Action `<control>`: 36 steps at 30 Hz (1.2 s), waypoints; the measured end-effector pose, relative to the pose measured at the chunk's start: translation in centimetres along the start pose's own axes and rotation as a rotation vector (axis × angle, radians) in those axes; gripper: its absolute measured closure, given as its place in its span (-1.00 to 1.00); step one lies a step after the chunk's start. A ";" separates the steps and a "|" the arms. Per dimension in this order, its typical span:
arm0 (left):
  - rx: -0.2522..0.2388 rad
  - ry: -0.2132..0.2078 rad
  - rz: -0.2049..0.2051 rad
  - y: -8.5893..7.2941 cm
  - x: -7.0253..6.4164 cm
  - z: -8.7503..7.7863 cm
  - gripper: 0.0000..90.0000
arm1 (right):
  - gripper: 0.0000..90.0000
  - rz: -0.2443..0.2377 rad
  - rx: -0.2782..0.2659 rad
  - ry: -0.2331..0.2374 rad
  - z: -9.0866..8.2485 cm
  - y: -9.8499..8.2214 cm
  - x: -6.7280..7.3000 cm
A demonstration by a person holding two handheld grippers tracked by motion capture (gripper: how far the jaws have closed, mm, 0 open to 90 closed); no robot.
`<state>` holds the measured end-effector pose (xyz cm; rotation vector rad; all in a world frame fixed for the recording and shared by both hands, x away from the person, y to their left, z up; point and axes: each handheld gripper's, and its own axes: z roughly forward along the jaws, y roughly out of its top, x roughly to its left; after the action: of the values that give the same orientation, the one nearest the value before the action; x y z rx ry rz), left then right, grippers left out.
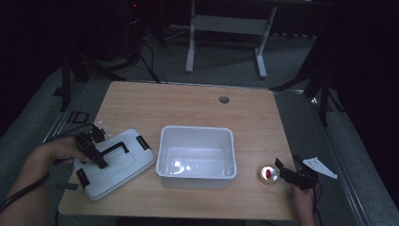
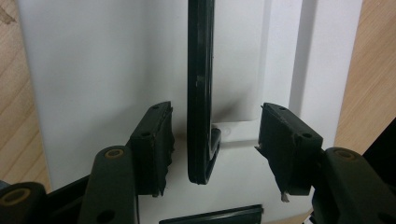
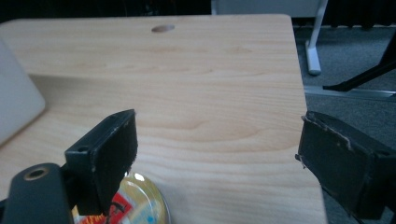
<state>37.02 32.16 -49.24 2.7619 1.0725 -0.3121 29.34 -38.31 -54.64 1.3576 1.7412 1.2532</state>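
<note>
Left tool (image 1: 97, 151) positioned over white lid (image 1: 115, 162) at near left of counter (image 1: 188, 103); lid lying flat, black latches at its edges. Left tool released: jaws apart, straddling black handle (image 2: 201, 93) of lid, one pad (image 2: 152, 144) on each side, clear gaps visible on both sides of handle in left gripper view. Handle raised edge-on above white lid surface (image 2: 102, 70), one end reaching down to lid between the jaws. No pad contact with handle. Left hand (image 1: 59, 150) entering from near left edge, cable trailing toward near edge. White bin (image 1: 196, 155) standing open just right of lid, near centre of counter; interior glossy, contents not discernible. Right tool (image 1: 287, 172) held at near right of counter, jaws spread wide, released, nothing between pads (image 3: 109, 149). Small round jar (image 1: 268, 174) with gold lid and red label standing just left of right tool, between tool and bin; in right gripper view, jar (image 3: 135, 203) sitting below and beside the left-hand jaw, contact not determinable. Grey three-cornered plate (image 1: 320, 167) on right tool. Round hole (image 1: 224, 99) in counter at far centre.
</note>
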 end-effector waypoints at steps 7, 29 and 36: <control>-0.011 -0.023 -0.008 -0.2 0.2 -0.1 -0.38 | -0.74 -0.050 0.111 0.058 -1.2 0.2 -1.5; 0.010 -0.038 0.011 -0.8 0.0 -0.4 -0.61 | -0.70 -0.317 0.499 0.265 -2.8 1.6 -1.0; 0.022 -0.043 0.010 -0.8 0.0 -0.4 -0.61 | -0.70 -0.456 0.712 0.269 -2.3 2.9 0.3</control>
<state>36.51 32.82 -48.95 2.7654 1.0512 -0.3817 28.31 -38.63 -51.09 1.0509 2.6584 0.5906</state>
